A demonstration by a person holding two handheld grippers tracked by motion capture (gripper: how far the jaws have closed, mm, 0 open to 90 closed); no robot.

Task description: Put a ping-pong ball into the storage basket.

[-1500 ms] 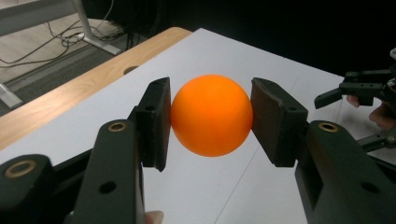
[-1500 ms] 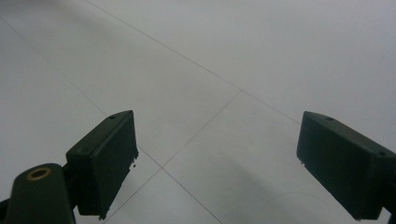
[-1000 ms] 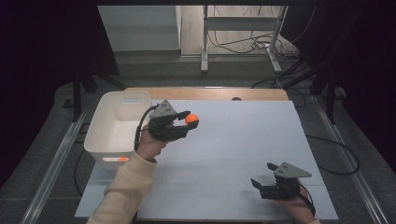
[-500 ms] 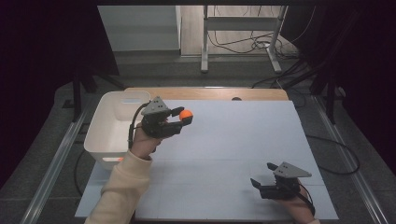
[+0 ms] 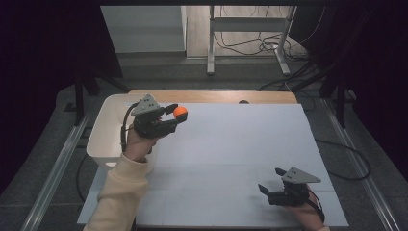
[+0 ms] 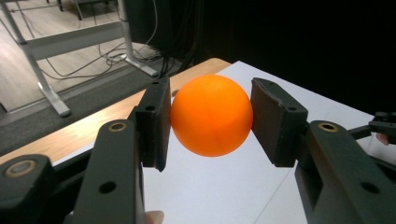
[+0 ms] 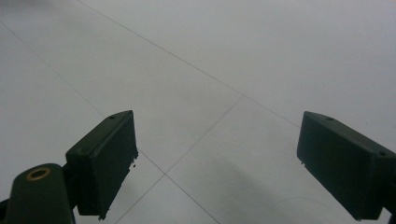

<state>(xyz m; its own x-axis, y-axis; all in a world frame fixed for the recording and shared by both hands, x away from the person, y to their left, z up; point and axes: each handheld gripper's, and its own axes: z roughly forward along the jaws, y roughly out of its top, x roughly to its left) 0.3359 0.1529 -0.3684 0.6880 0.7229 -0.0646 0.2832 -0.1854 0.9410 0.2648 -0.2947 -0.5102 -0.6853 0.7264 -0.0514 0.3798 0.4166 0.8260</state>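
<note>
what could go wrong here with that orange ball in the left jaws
The orange ball is round and smooth, and the left gripper pinches it only at two small spots on its sides, so it could squirt out. It hangs above the white table beside the white bin; if dropped there it would likely bounce and roll off. The right gripper sits far away, too distant to catch it.

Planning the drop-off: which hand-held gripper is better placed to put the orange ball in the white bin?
Left. The left hand-held gripper already clamps the orange ball beside the white bin; the right hand-held gripper sits open, far away.
</note>
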